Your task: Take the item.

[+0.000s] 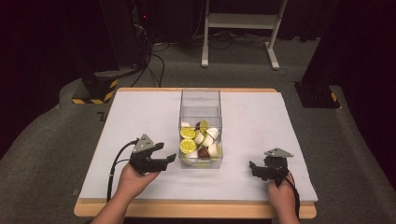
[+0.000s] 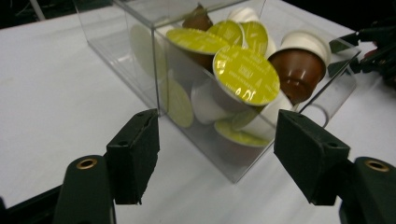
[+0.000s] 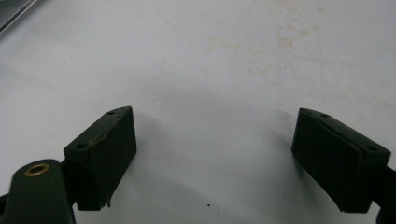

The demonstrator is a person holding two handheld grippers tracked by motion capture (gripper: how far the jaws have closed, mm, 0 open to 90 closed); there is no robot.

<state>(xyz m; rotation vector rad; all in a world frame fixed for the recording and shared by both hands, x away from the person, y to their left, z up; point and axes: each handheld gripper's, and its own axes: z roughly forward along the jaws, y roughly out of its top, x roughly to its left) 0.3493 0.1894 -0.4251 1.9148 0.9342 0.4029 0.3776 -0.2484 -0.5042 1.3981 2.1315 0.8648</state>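
Note:
A clear plastic box (image 1: pixel 201 100) stands mid-table and holds several coffee capsules, some with yellow lids (image 1: pixel 187 146), some white, some brown. My left gripper (image 1: pixel 167 152) hovers just left of the box's near end, pointing at it. In the left gripper view its jaws (image 2: pixel 217 123) stand apart with nothing between them, and the box corner (image 2: pixel 159 70), a yellow lid (image 2: pixel 246 74) and a brown capsule (image 2: pixel 299 70) lie just ahead. My right gripper (image 1: pixel 254 169) rests low at the front right, well clear of the box. It is open (image 3: pixel 215 123) over bare white table.
A white mat (image 1: pixel 140 116) covers the table, with a wooden edge (image 1: pixel 187 210) along the front. Beyond the table are grey carpet, a white stand (image 1: pixel 243 21) and a yellow-black striped base (image 1: pixel 95 88). The other gripper (image 2: pixel 359 46) appears past the box.

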